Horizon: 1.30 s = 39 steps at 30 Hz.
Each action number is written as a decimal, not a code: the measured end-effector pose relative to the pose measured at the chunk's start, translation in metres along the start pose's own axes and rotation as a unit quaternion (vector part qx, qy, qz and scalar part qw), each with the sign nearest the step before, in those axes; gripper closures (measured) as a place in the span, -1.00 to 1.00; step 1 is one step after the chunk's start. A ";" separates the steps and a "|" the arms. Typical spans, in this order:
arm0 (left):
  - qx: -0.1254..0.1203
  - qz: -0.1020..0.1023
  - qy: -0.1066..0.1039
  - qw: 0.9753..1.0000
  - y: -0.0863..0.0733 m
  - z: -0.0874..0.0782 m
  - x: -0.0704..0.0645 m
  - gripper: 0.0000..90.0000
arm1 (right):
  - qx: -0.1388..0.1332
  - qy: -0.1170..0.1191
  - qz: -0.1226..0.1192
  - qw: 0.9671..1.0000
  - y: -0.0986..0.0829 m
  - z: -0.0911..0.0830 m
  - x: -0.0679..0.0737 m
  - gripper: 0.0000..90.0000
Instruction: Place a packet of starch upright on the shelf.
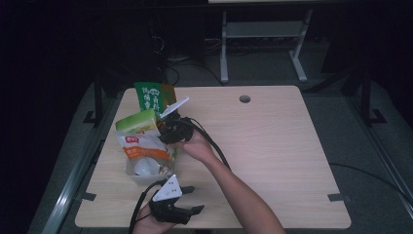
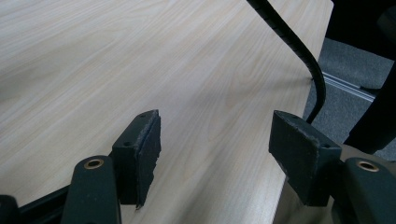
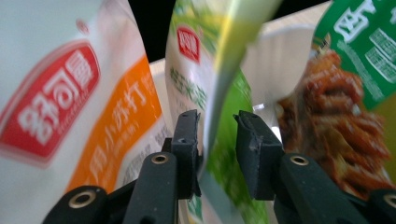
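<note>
Snack bags: three are countable — a light green bag (image 1: pixel 137 121), a white and orange bag (image 1: pixel 141 145), and a dark green bag (image 1: pixel 148 96) standing behind them.
Container: one white tub (image 1: pixel 139 176) at the left part of the table (image 1: pixel 272 146); the white and orange bag stands in it, the light green bag leans over its far side.
Tools: two, one in each hand.
Right tool (image 3: pixel 217 135): reaches across to the bags; in the right gripper view its two jaws sit either side of the light green bag's (image 3: pixel 224 60) thin edge, a small gap still showing on the right side, so not fully clamped.
Right arm: forearm runs diagonally from the bottom edge up and left, hand (image 1: pixel 195 144) wrapped around the tool's body, wrist bent toward the tub.
Left tool (image 1: pixel 192 200): rests low at the near table edge, just in front of the tub, jaws wide apart with bare wood between them.
Left hand (image 1: pixel 146 222): at the bottom edge, gripping the tool from behind.
Neighbours in the right gripper view: white and orange bag (image 3: pixel 70 116) at left, dark green bag (image 3: pixel 345 93) at right.
</note>
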State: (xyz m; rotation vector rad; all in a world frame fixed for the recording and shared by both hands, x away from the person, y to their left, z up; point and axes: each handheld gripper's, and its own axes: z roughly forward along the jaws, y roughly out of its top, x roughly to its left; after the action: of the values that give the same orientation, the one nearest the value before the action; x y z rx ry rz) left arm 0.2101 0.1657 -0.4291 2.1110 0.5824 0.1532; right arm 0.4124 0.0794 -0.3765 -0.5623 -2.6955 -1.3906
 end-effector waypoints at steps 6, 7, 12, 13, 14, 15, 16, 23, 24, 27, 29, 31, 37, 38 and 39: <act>0.001 0.001 -0.002 1.000 0.000 0.001 0.000 -0.25 | 0.045 -0.015 -0.024 0.999 -0.009 -0.003 -0.003 0.40; 0.002 0.001 -0.002 1.000 0.001 0.002 0.000 -0.25 | 0.044 -0.013 -0.020 0.999 -0.010 -0.003 -0.003 0.41; 0.002 0.002 -0.003 1.000 0.001 0.003 -0.001 -0.25 | 0.044 -0.008 -0.021 0.999 -0.012 0.000 -0.004 0.65; 0.002 0.001 -0.003 1.000 0.001 0.003 -0.001 -0.25 | 0.045 -0.009 -0.019 0.999 -0.012 0.000 -0.003 0.67; 0.001 0.000 -0.003 1.000 0.001 0.003 -0.001 -0.25 | 0.044 -0.013 -0.026 0.999 -0.012 0.001 -0.003 0.69; 0.002 0.000 -0.003 1.000 0.001 0.003 -0.001 -0.25 | 0.045 -0.014 -0.028 0.998 -0.012 0.002 -0.003 0.72; 0.001 -0.001 -0.003 1.000 0.001 0.003 -0.001 -0.25 | 0.046 -0.015 -0.031 0.998 -0.012 0.002 -0.003 0.74; 0.001 0.001 -0.003 1.000 0.001 0.002 -0.001 -0.25 | 0.055 -0.024 -0.028 0.998 -0.019 0.006 -0.003 0.81; 0.001 0.001 -0.004 1.000 0.002 0.002 -0.001 -0.25 | 0.069 -0.026 -0.028 0.997 -0.021 0.008 -0.003 0.81; 0.000 0.002 -0.004 1.000 0.002 0.002 -0.001 -0.25 | 0.057 -0.029 -0.014 0.998 -0.033 0.013 -0.007 0.81; 0.002 0.000 -0.004 1.000 0.002 0.003 -0.001 -0.25 | 0.059 -0.030 -0.015 0.998 -0.033 0.013 -0.007 0.82; 0.003 0.002 -0.004 1.000 0.001 0.003 -0.001 -0.25 | 0.058 -0.027 -0.012 0.998 -0.033 0.013 -0.008 0.81; 0.005 0.002 -0.001 1.000 0.001 0.003 0.000 -0.25 | 0.049 -0.014 0.015 0.999 -0.037 0.006 -0.013 0.69; 0.006 0.002 -0.001 1.000 0.001 0.003 0.000 -0.25 | 0.046 -0.012 0.012 0.999 -0.038 0.005 -0.015 0.67; 0.005 0.003 -0.001 1.000 0.001 0.004 0.001 -0.26 | 0.047 -0.012 0.020 0.999 -0.038 0.003 -0.014 0.66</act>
State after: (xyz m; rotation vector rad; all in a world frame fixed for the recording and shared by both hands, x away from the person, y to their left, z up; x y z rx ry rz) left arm 0.2122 0.1626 -0.4304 2.1225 0.5779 0.1515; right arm 0.4125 0.0575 -0.4110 -0.6239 -2.7350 -1.2495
